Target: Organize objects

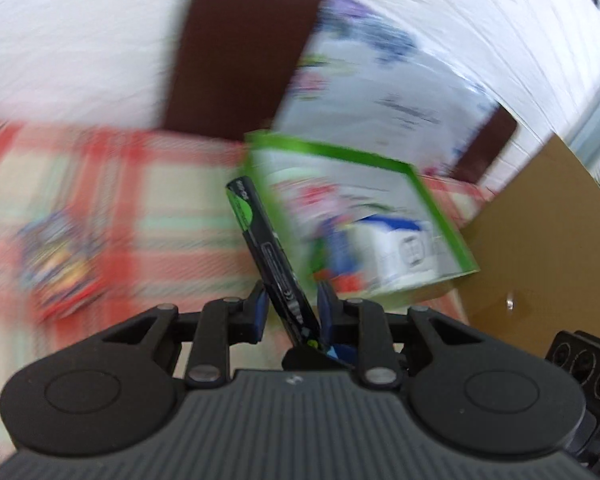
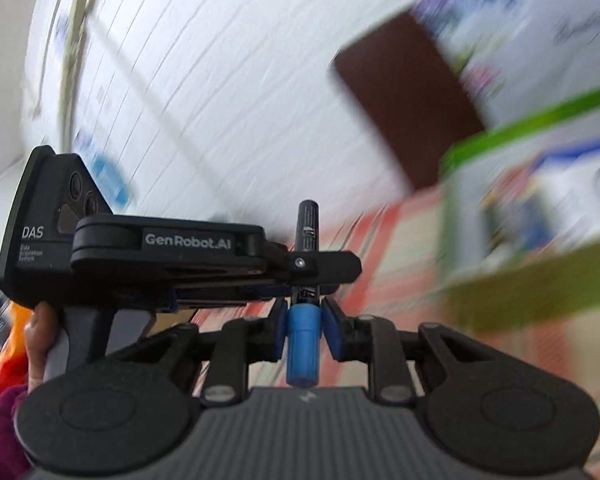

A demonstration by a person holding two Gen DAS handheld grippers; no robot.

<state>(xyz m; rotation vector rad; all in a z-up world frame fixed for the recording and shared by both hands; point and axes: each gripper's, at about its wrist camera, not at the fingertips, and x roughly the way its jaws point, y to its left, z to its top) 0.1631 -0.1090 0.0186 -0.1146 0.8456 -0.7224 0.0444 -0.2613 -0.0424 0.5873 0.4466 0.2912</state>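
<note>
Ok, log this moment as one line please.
left gripper: shut on marker | right gripper: shut on blue cap | green-edged box: ahead

Left wrist view: flat pack [image 1: 268, 256] sits between the left gripper [image 1: 291, 312] fingers, leaning up and to the left. Beyond it and to the right, an open box [image 1: 440, 216] on the cloth-covered table [image 1: 140, 184], with blurred items inside. Behind the box, a large upright package [image 1: 384, 84] leaning against a headboard-like panel [image 1: 240, 48], wall behind that. Cardboard sheet [image 1: 540, 248] to the right of the box. Another packet [image 1: 60, 268] lies on the cloth far left.

Right wrist view: marker [image 2: 303, 344] stands upright between the right gripper [image 2: 304, 336] fingers. Left gripper body crosses in front from the left, a hand [image 2: 40, 344] on its handle. Box at right, panel behind it.
</note>
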